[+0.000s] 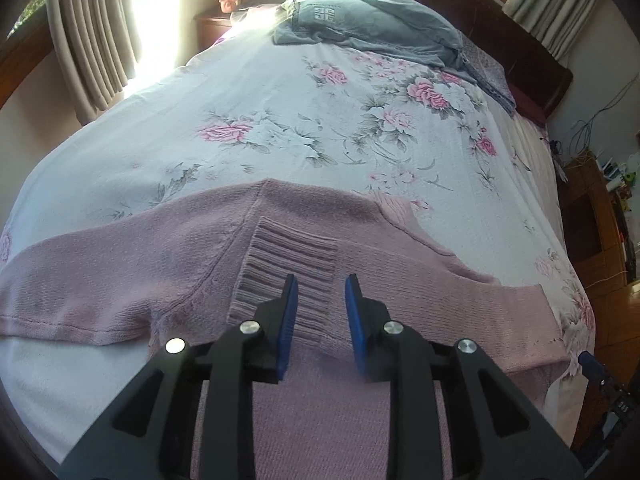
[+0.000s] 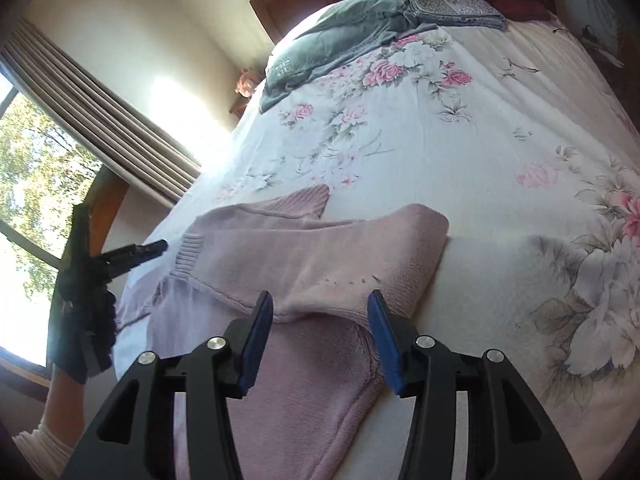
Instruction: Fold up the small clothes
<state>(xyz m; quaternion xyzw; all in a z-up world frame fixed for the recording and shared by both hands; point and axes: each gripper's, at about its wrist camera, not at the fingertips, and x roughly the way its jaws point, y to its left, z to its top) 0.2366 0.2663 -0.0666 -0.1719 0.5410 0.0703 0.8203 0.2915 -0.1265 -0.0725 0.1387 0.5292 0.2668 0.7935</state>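
Note:
A pink knitted sweater (image 1: 160, 264) lies flat on the floral bedspread (image 1: 320, 120). One sleeve is folded across its body, with the ribbed cuff (image 1: 288, 256) just ahead of my left gripper (image 1: 321, 285). That gripper hovers open over the cuff, holding nothing. In the right wrist view the sweater (image 2: 320, 248) shows the folded sleeve lying across it. My right gripper (image 2: 320, 300) is open just above the sleeve's near edge, empty. The left gripper (image 2: 136, 254) appears at the left side, held by a gloved hand.
A grey garment (image 1: 360, 24) lies crumpled near the headboard, beside a folded patterned cloth (image 2: 452, 8). Curtains (image 1: 92, 40) and a window are to the left. A wooden cabinet (image 1: 592, 216) with cables stands right of the bed. Open bedspread stretches beyond the sweater.

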